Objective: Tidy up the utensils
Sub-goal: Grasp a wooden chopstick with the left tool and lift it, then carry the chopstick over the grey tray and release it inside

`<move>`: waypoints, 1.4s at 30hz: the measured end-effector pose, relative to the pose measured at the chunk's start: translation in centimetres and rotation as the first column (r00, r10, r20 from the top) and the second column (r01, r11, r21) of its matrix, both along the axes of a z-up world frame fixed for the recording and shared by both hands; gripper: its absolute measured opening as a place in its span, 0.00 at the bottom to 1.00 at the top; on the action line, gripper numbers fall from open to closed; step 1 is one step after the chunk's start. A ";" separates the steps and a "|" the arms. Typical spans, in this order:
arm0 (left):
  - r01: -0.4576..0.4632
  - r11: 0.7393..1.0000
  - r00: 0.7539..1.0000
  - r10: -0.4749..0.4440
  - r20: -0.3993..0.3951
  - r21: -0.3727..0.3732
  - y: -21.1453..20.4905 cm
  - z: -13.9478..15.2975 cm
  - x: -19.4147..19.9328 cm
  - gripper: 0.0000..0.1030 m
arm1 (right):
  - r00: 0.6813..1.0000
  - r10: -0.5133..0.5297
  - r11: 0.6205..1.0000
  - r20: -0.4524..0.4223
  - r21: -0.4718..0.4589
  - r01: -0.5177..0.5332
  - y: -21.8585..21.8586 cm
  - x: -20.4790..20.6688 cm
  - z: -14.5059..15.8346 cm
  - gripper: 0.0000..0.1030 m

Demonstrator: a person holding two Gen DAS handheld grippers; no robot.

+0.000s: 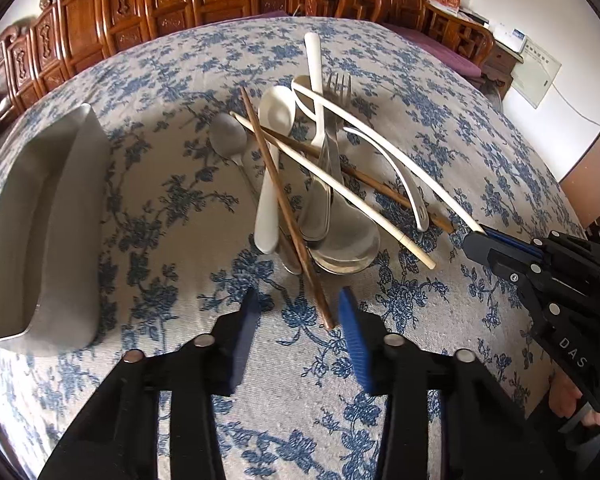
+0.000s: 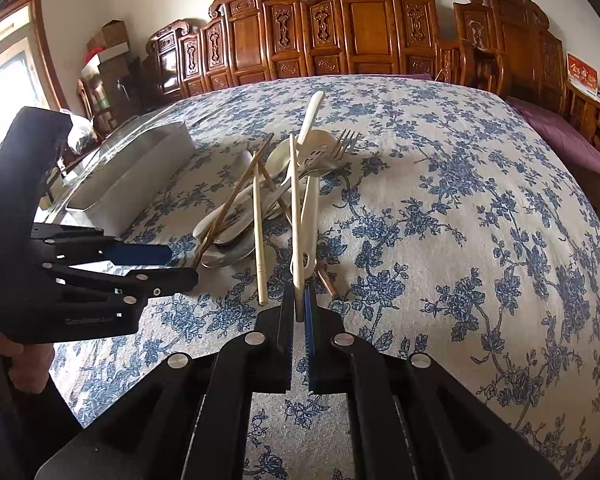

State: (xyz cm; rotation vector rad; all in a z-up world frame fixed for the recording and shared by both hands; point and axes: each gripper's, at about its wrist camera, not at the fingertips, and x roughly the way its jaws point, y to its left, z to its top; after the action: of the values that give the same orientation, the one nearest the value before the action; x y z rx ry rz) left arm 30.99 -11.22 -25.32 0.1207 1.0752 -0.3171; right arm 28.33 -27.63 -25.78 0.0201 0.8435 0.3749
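A pile of utensils point(image 1: 320, 184) lies mid-table: white spoons, metal spoons, a fork point(image 1: 338, 88), brown and cream chopsticks. My left gripper point(image 1: 298, 308) is open just before the pile, its fingers either side of a brown chopstick's point(image 1: 288, 216) near end. My right gripper point(image 2: 299, 300) is shut on the near end of a cream chopstick point(image 2: 295, 208), which slants up over the pile. It also shows in the left wrist view point(image 1: 476, 236) at the right, holding that chopstick point(image 1: 380, 140). A second cream chopstick point(image 2: 258, 236) lies beside it.
A white rectangular container point(image 1: 40, 220) stands left of the pile, also in the right wrist view point(image 2: 132, 172). The table has a blue floral cloth point(image 1: 284, 420). Carved wooden furniture point(image 2: 340, 28) lines the far side.
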 end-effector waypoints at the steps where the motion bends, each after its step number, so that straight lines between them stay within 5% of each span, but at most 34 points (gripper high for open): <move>1: 0.002 1.000 1.000 -0.002 0.007 0.008 -0.1 0.0 -0.1 0.35 | 1.000 -0.001 1.000 0.001 -0.001 0.001 -0.1 0.1 -0.1 0.06; 6: -0.005 1.000 1.000 0.004 0.019 0.027 -0.5 -0.1 0.2 0.28 | 1.000 -0.002 1.000 0.004 -0.006 0.002 0.1 0.1 -0.1 0.06; 9: -0.014 0.999 1.000 0.013 0.020 0.039 -0.2 0.0 0.3 0.05 | 1.000 -0.004 1.000 0.009 -0.006 0.004 0.0 0.0 0.0 0.06; 25: -0.006 1.000 0.997 0.003 0.083 0.030 3.2 4.5 -2.5 0.04 | 0.999 -0.034 0.997 0.029 -0.072 0.036 1.1 -0.9 0.8 0.06; 42: -0.070 0.997 0.987 0.064 0.145 0.040 12.5 9.0 -4.3 0.04 | 0.996 0.000 0.990 0.091 -0.141 0.013 5.4 -1.2 4.3 0.05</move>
State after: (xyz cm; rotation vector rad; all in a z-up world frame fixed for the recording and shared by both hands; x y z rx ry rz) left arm 26.73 1.30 -16.36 0.1453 0.9419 -0.2202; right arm 27.13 -22.23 -21.50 -0.1255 0.7781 0.3069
